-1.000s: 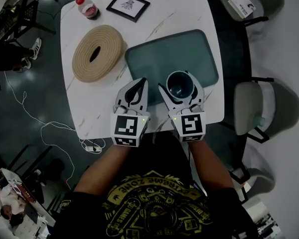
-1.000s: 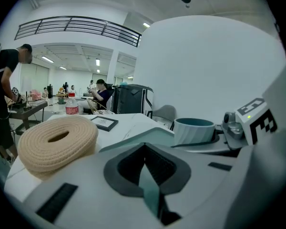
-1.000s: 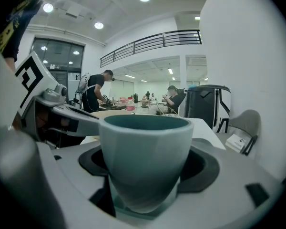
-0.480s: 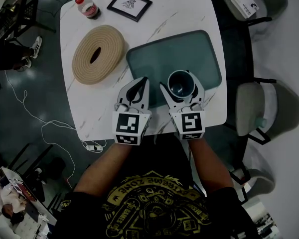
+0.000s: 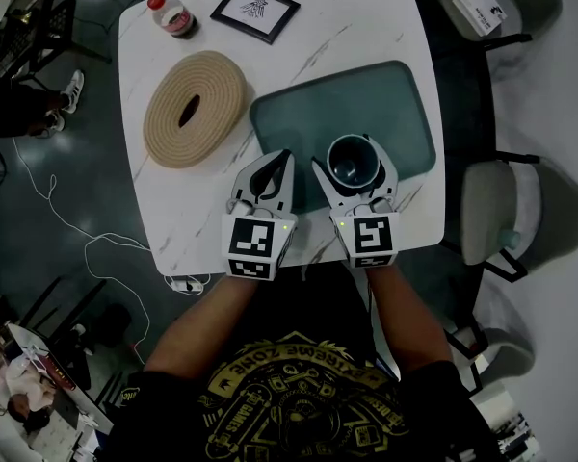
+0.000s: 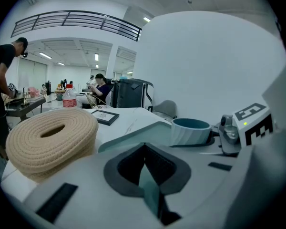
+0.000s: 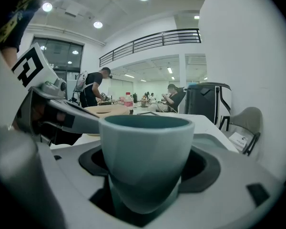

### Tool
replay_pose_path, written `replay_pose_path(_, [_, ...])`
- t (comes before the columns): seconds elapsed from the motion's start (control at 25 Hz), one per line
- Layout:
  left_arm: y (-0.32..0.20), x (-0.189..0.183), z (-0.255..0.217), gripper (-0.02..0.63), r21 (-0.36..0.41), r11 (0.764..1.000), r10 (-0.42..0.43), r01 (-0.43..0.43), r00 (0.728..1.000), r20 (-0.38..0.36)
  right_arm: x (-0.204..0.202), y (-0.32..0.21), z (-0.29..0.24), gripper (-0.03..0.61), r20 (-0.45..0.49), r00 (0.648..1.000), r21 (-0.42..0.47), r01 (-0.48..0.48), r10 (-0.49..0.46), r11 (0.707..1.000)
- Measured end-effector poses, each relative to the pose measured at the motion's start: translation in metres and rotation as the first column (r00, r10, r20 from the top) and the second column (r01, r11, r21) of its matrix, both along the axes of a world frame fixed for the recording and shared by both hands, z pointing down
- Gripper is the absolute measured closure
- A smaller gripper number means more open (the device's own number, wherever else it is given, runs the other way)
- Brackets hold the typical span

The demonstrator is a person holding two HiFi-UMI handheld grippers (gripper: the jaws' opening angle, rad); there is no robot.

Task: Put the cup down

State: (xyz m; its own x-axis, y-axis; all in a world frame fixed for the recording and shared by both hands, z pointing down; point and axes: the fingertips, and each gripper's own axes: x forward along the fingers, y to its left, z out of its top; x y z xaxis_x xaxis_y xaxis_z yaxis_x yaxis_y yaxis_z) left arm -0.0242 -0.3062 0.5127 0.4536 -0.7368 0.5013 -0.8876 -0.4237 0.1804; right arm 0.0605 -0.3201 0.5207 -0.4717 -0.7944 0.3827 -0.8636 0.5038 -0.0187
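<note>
A teal cup (image 5: 353, 159) stands upright between the jaws of my right gripper (image 5: 354, 165), which is shut on its sides. It hangs over the near edge of the dark teal tray (image 5: 366, 99); I cannot tell whether its base touches the tray. The right gripper view shows the cup (image 7: 145, 156) filling the space between the jaws. My left gripper (image 5: 277, 165) is beside it on the left, over the white table (image 5: 366, 17), its jaws shut on nothing. From the left gripper view the cup (image 6: 190, 130) shows to the right, above the tray (image 6: 133, 133).
A coiled beige rope ring (image 5: 195, 102) lies left of the tray. A red-capped bottle (image 5: 175, 15) and a black picture frame (image 5: 255, 11) stand at the far edge. Chairs (image 5: 506, 210) stand on the right. People sit and stand in the background.
Both grippers have sunk a little toward the table, the cup still held in the right one. The jaws have not changed.
</note>
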Motion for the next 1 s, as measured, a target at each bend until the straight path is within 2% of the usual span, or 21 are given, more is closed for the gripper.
replay_pose_path(0.32, [-0.002, 0.003, 0.004, 0.604, -0.008, 1.000, 0.009, -0.009, 1.000, -0.003, -0.001, 0.001, 0.000, 0.198, 0.004, 1.000, 0.013, 0.004, -0.004, 1.000])
replay_pose_path(0.72, [0.005, 0.006, 0.004, 0.604, -0.013, 1.000, 0.011, -0.011, 1.000, -0.009, 0.001, 0.013, 0.003, 0.196, -0.034, 0.999, 0.014, 0.015, -0.015, 1.000])
replay_pose_path(1.0, [0.008, 0.011, -0.002, 0.604, -0.006, 1.000, 0.002, -0.002, 1.000, -0.024, -0.004, 0.016, 0.005, 0.161, -0.032, 0.998, -0.007, 0.054, -0.054, 0.999])
